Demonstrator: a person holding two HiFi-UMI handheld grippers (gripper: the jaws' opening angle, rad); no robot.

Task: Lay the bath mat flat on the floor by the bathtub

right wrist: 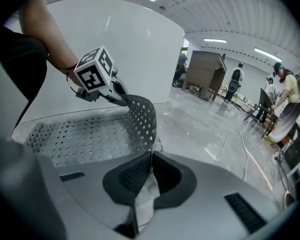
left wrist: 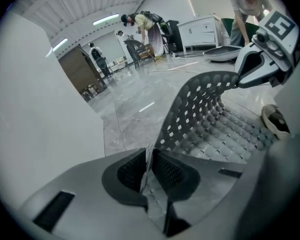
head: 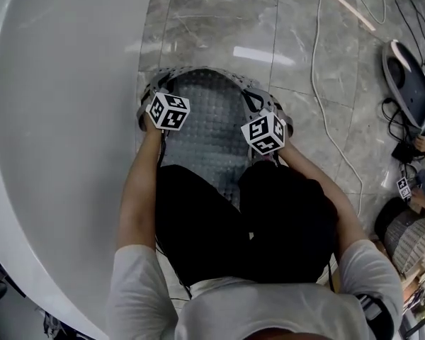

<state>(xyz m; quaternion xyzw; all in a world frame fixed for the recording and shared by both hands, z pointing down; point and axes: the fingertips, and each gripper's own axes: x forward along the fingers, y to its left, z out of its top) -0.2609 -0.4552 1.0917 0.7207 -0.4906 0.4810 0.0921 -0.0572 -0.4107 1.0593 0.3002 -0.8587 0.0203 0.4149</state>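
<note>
A grey perforated bath mat (head: 207,129) lies on the marble floor beside the white bathtub (head: 64,119), its far edge lifted and arched between my two grippers. My left gripper (head: 154,96) is shut on the mat's far left corner, close to the tub wall. In the left gripper view the jaws (left wrist: 149,166) pinch the thin mat (left wrist: 210,114) edge. My right gripper (head: 261,108) is shut on the far right corner. The right gripper view shows its jaws (right wrist: 151,171) closed on the mat (right wrist: 90,134), with the left gripper (right wrist: 110,89) across from it.
The person's black-clad knees (head: 248,218) rest over the mat's near end. A white cable (head: 319,83) runs across the floor on the right, near an oval device (head: 409,76) and dark cables. Other people and furniture stand far back in the room.
</note>
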